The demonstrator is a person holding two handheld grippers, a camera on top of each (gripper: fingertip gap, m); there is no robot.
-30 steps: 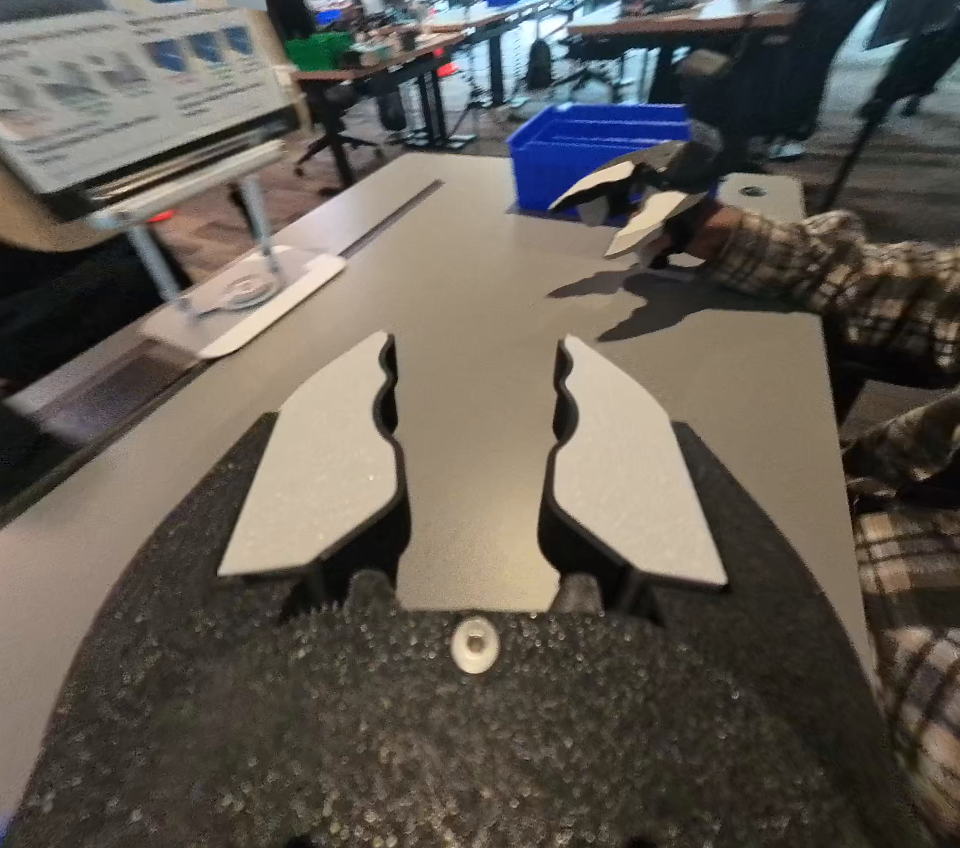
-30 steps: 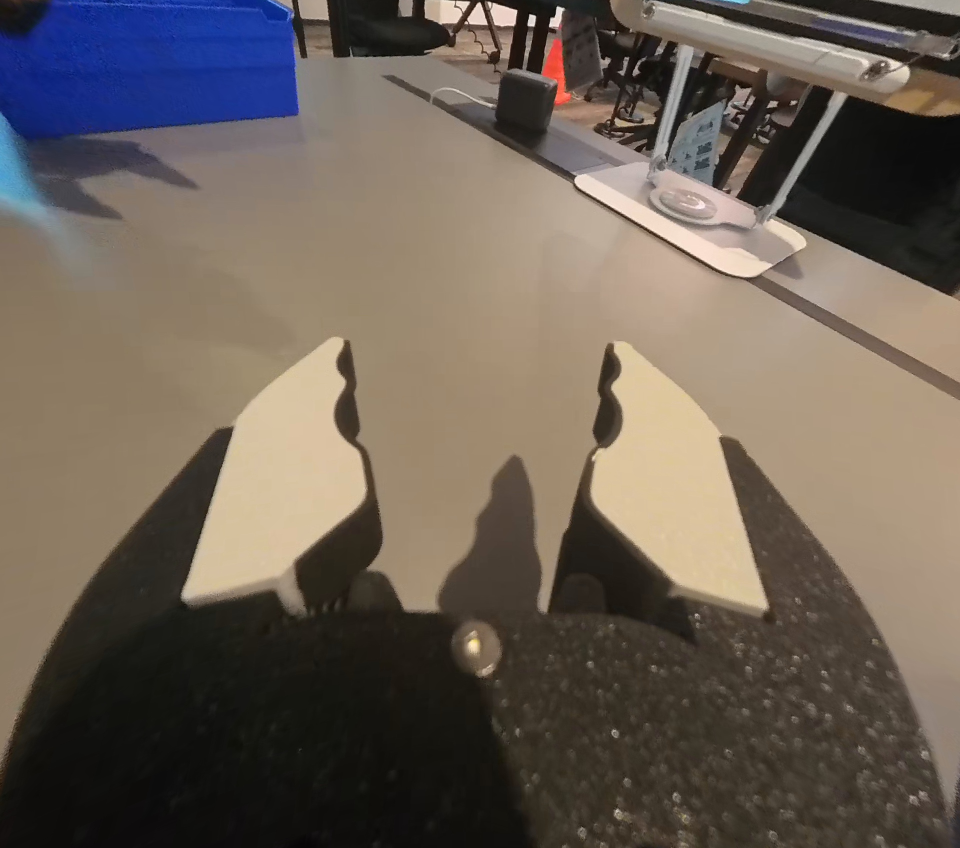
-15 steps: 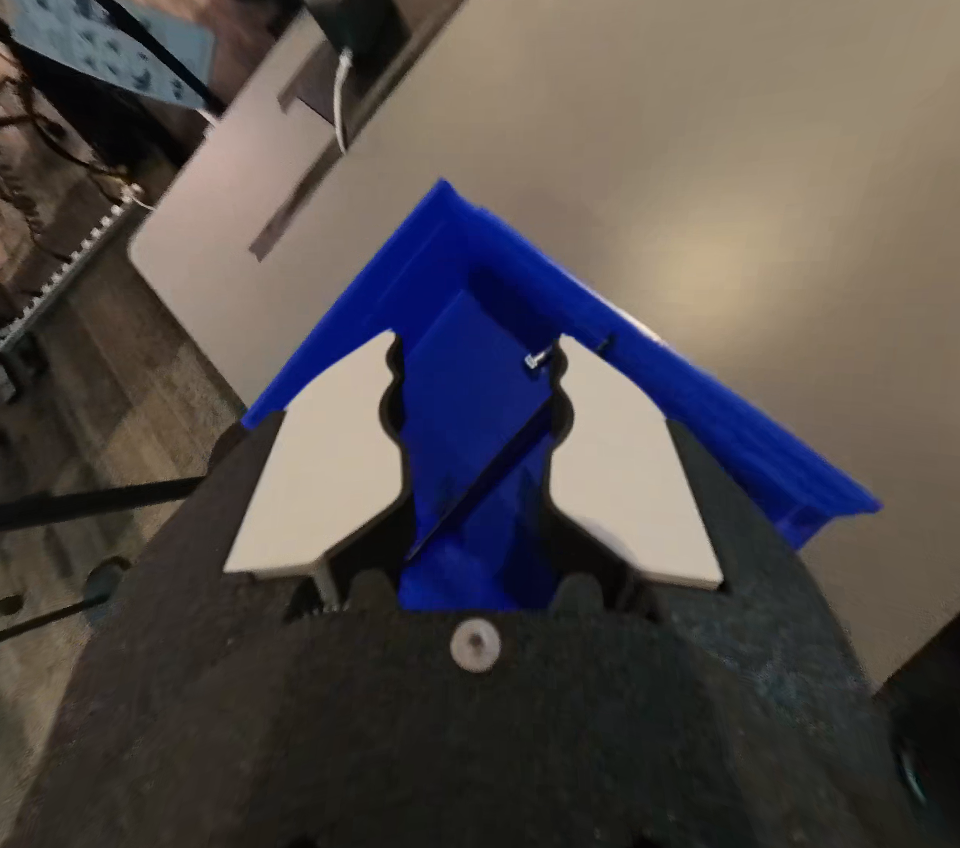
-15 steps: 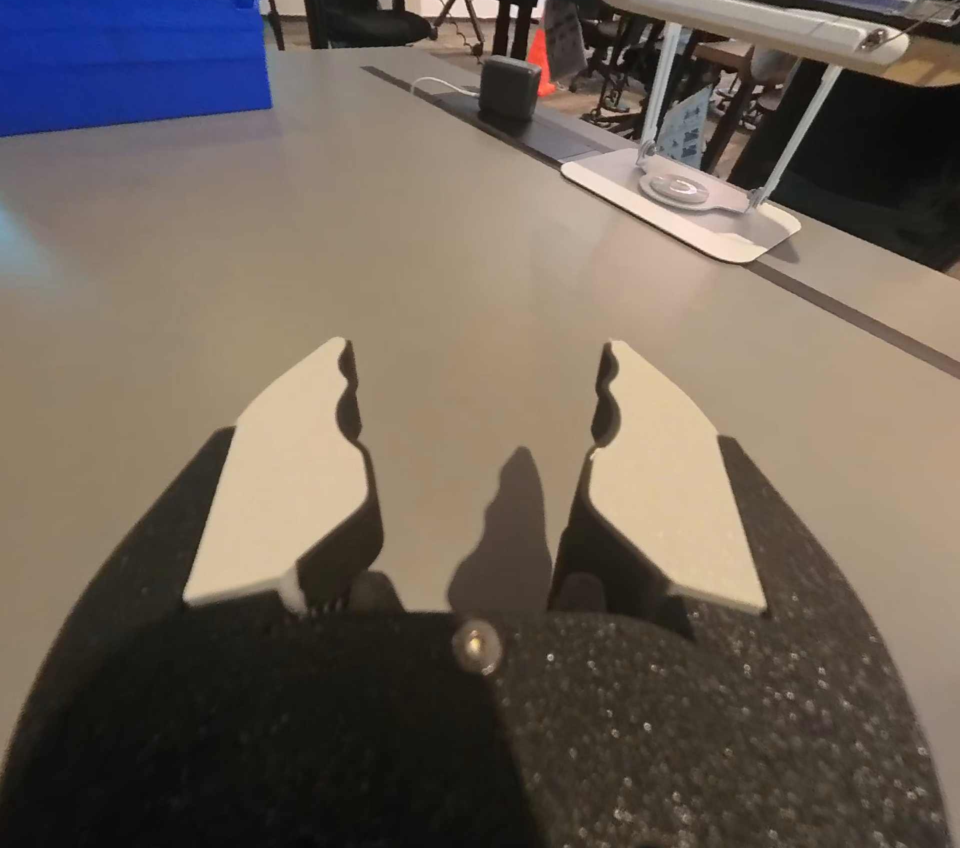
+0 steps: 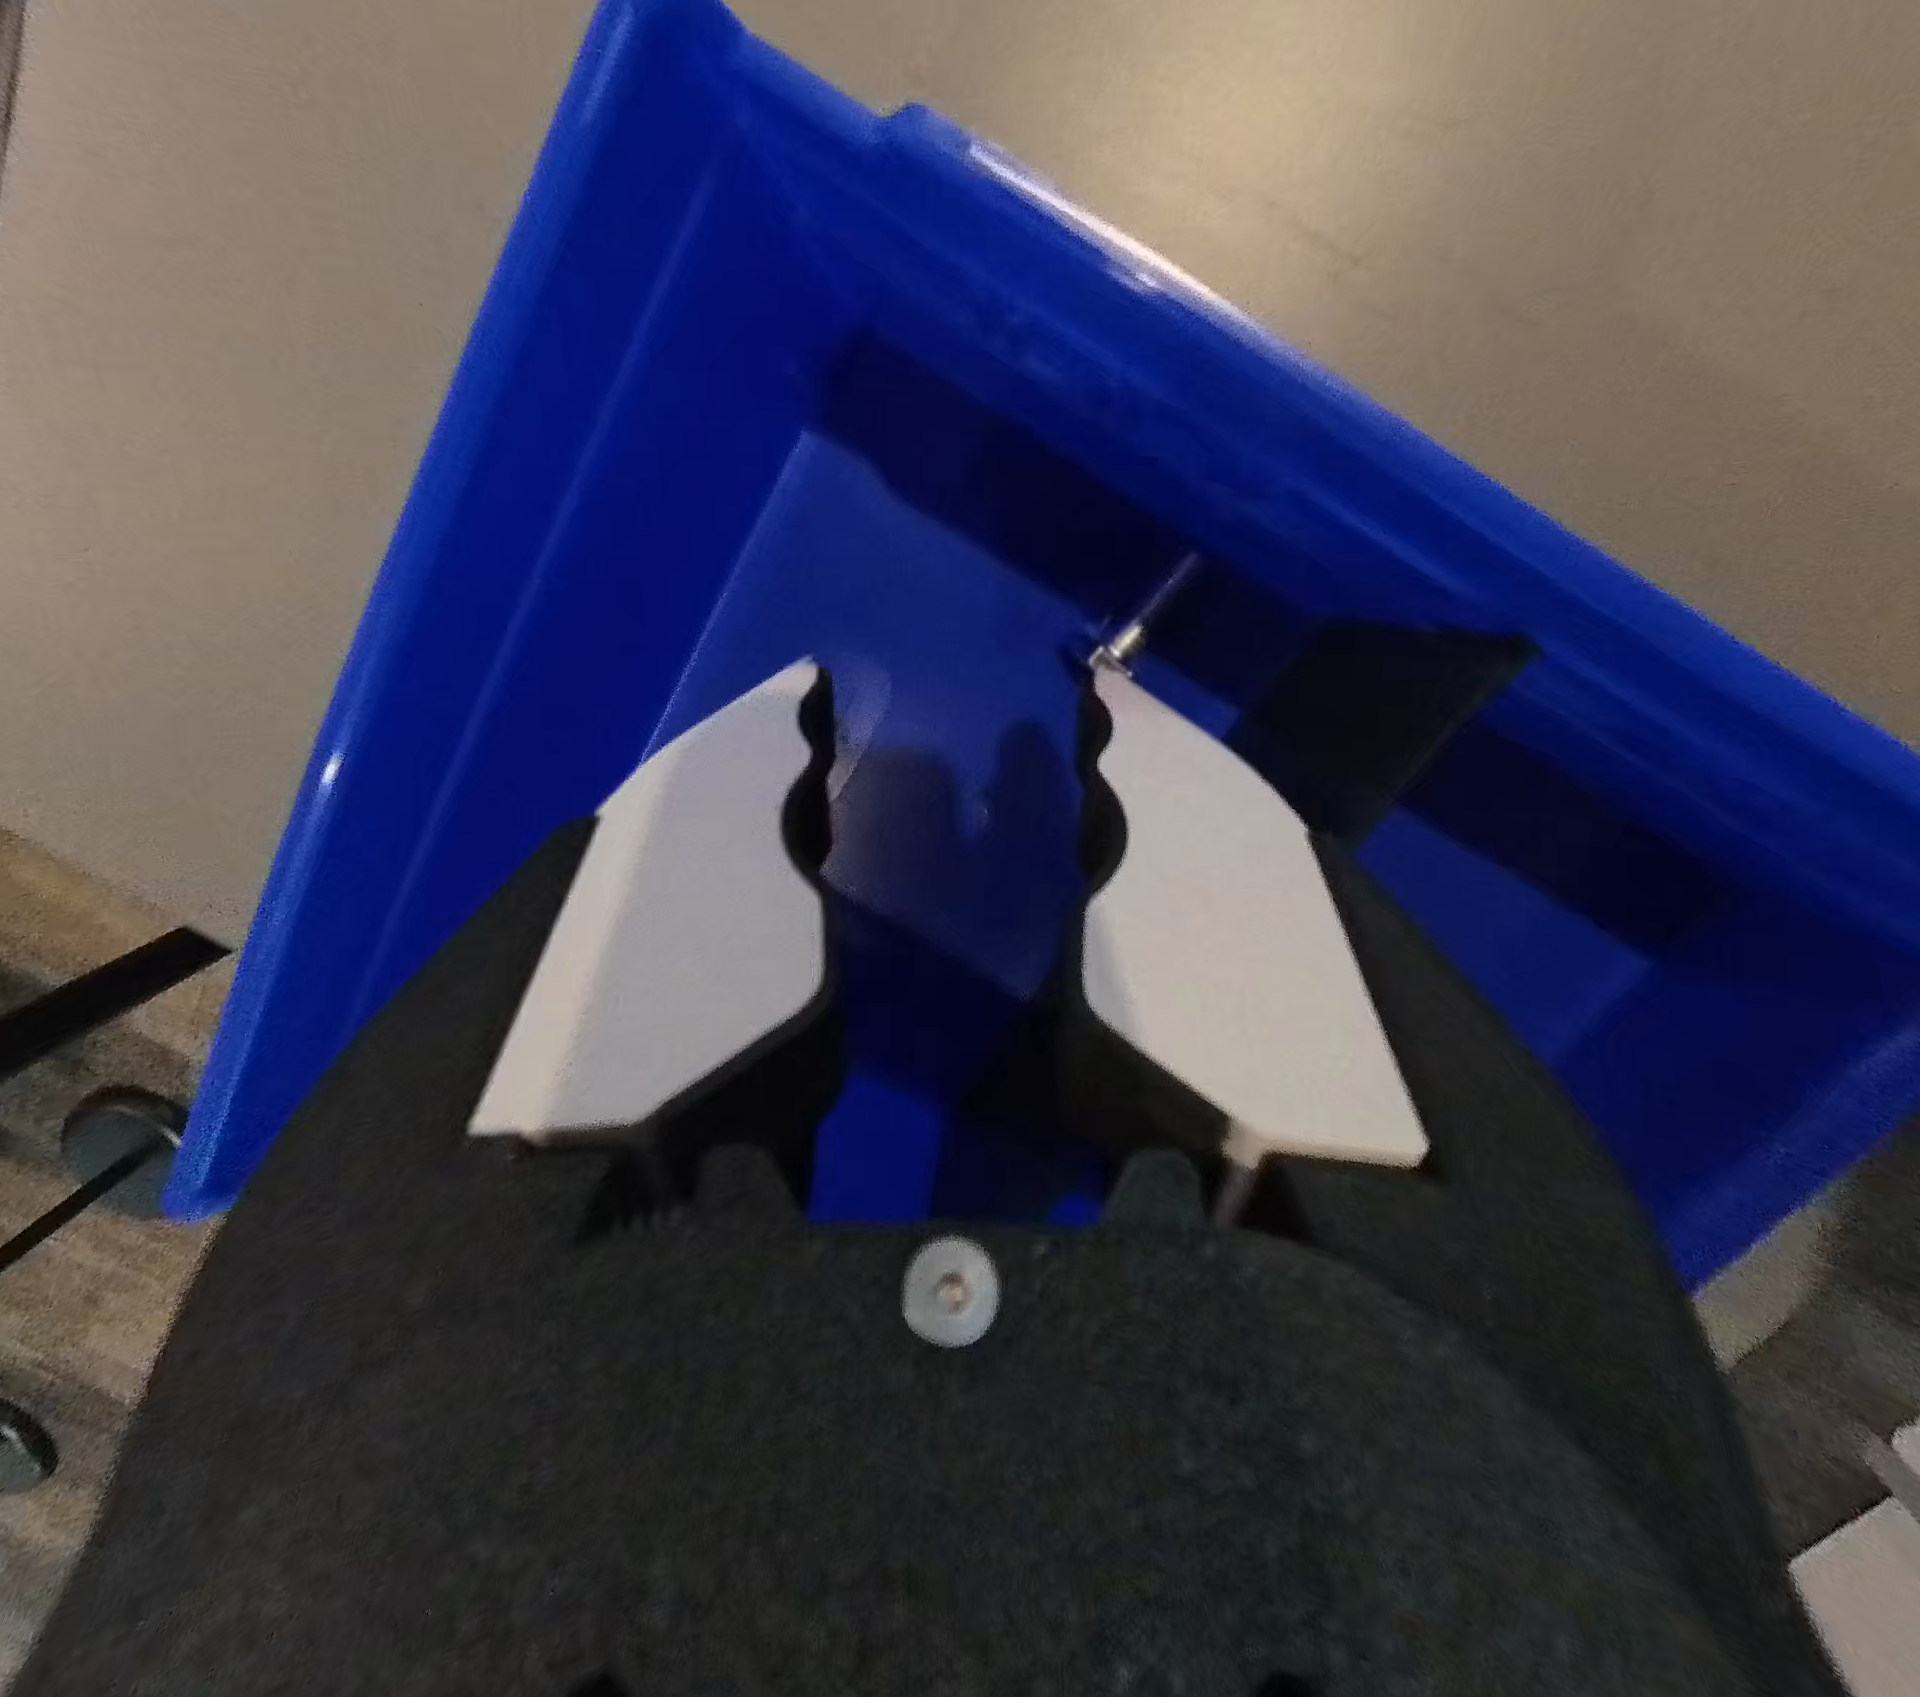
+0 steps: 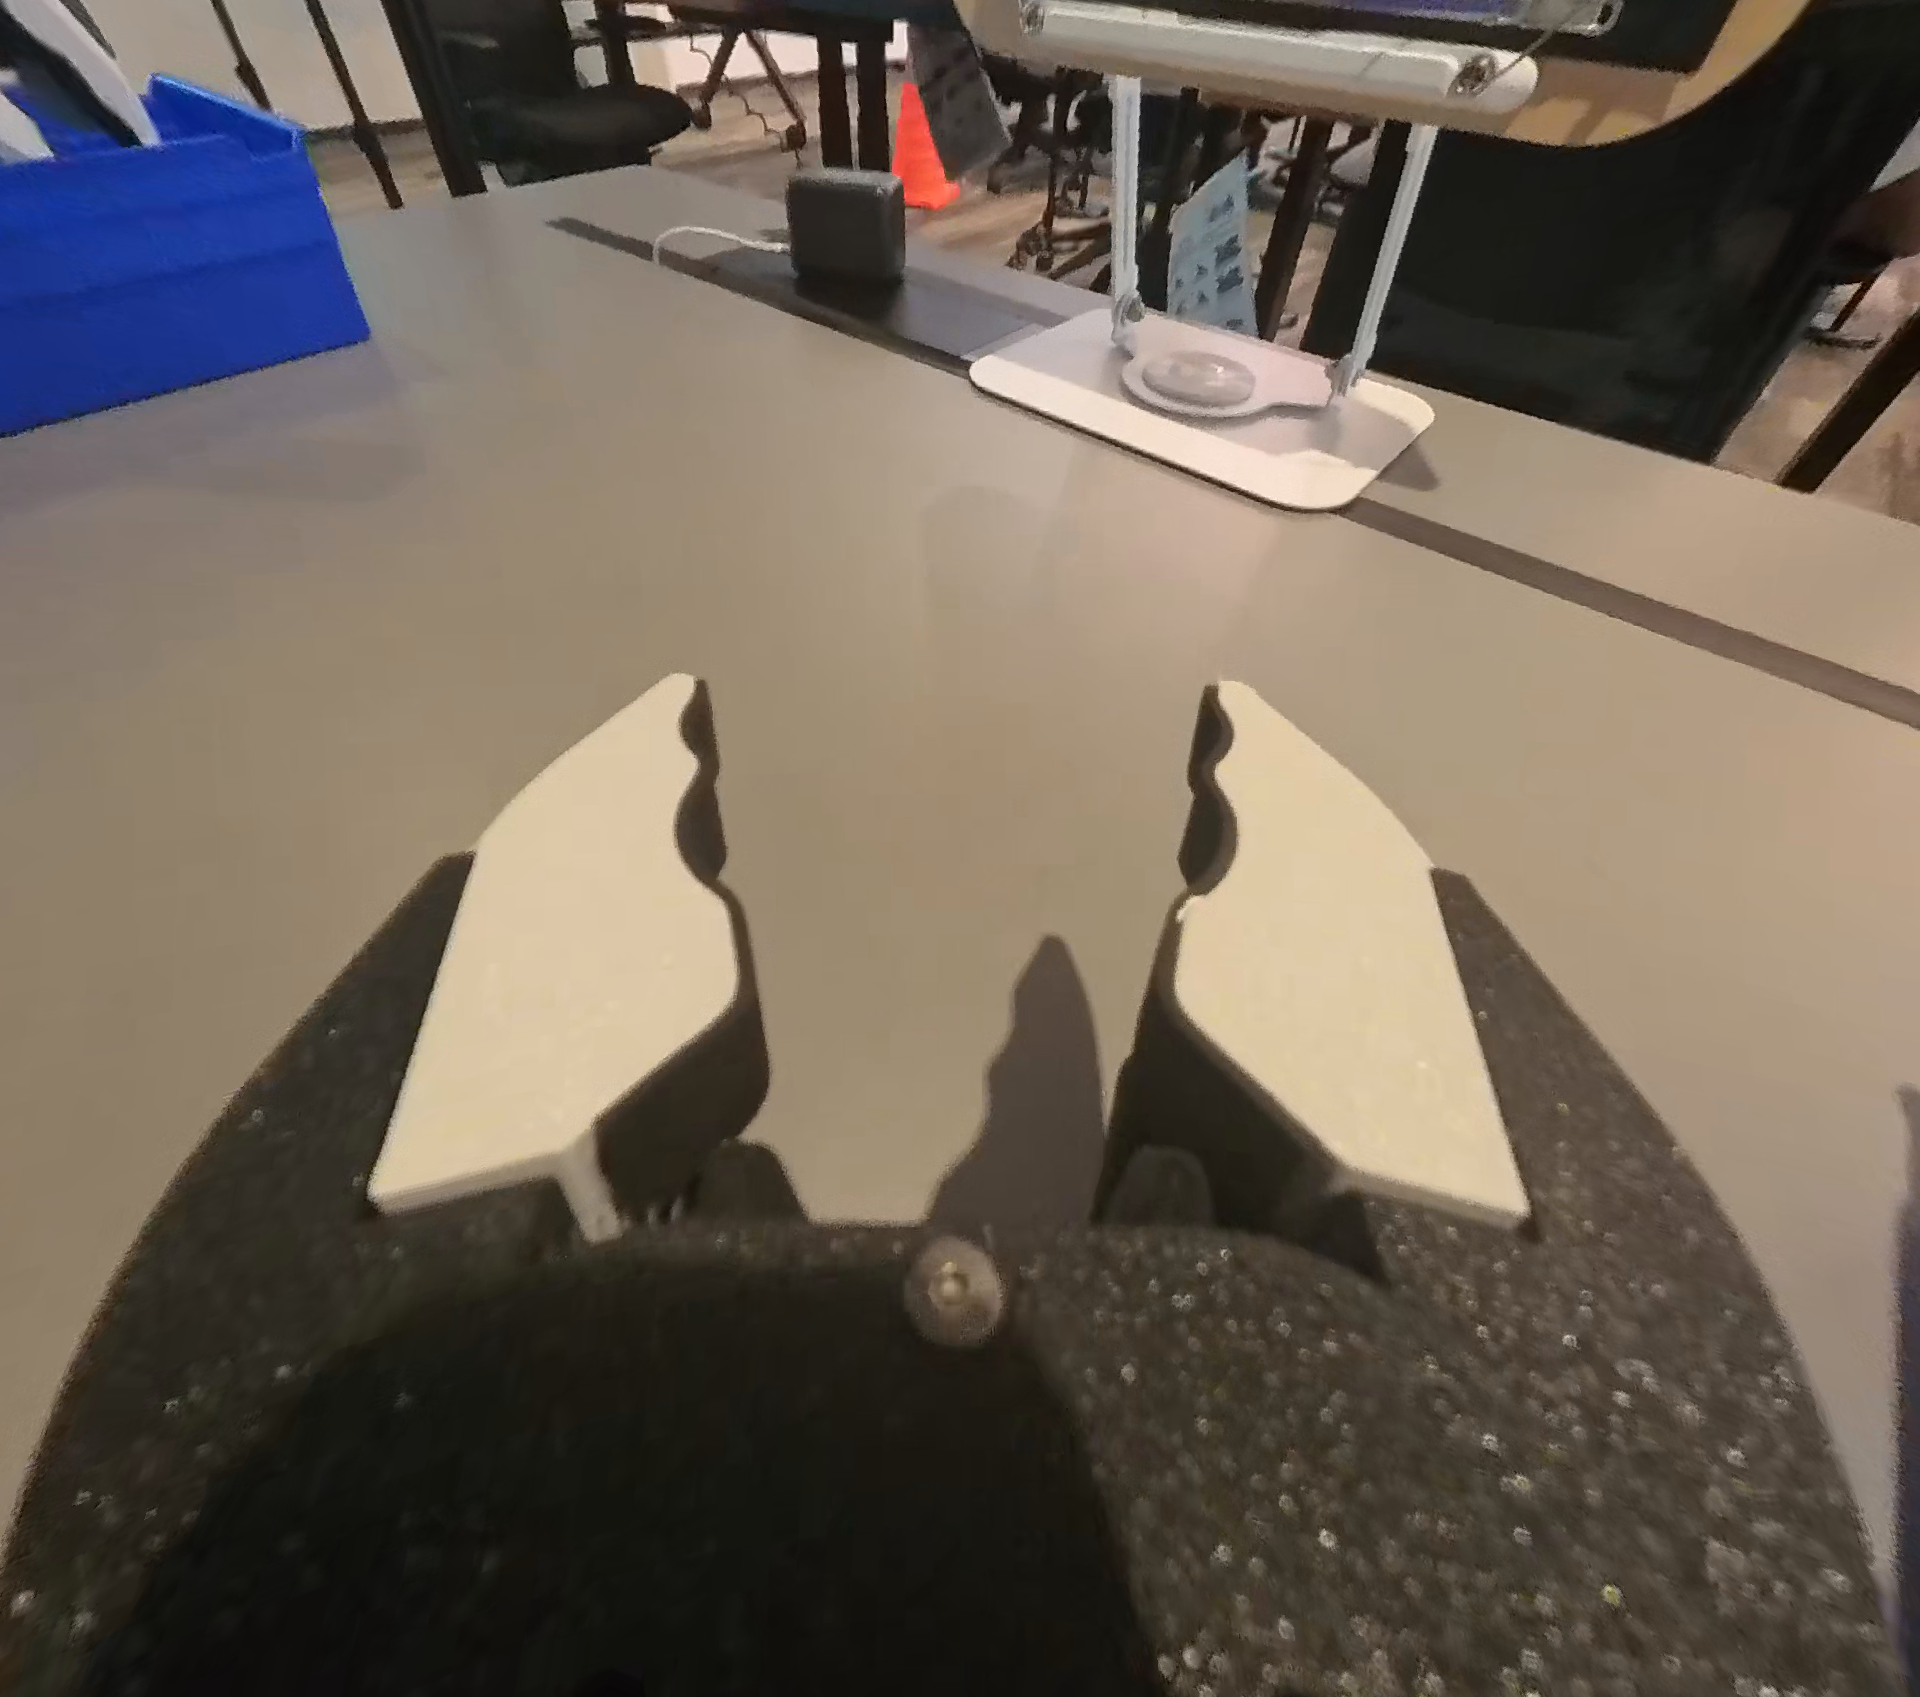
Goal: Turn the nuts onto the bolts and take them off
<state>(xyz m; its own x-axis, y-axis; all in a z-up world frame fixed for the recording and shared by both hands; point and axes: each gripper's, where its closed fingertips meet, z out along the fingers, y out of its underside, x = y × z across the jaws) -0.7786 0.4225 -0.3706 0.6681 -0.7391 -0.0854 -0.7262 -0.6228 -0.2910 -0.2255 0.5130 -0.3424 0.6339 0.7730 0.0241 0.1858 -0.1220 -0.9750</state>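
the grey table (image 6: 935, 608) takes up most of the right wrist view, bare between the spread fingers of the right gripper (image 6: 951, 800), which hangs low over it holding nothing, its jaws wide apart as they were a second ago. beyond it sit the white stand (image 6: 1205, 411) carrying a tilted screen, and a small black cube (image 6: 844, 226) with a white cable. the big change is on the other side: a second ago the left gripper (image 5: 951, 702) was level over the bare table with the blue bin (image 5: 540, 504) far ahead, half a second ago it had swung over the bin and tipped down, and now it looks steeply into the bin's corner from closer in, the walls filling much more of the view. its jaws are open and empty. in the right wrist view its pale fingers (image 6: 73, 78) show above the bin's rim at far left. the task's thing is a small silvery bolt (image 5: 1127, 634) lying on the bin floor by a dark divider (image 5: 1382, 712), just off the tip of the right-hand finger and not between the fingers. i judge this as the reach for a first bolt, with no nut visible here; the picture is blurred, so finer detail is uncertain.
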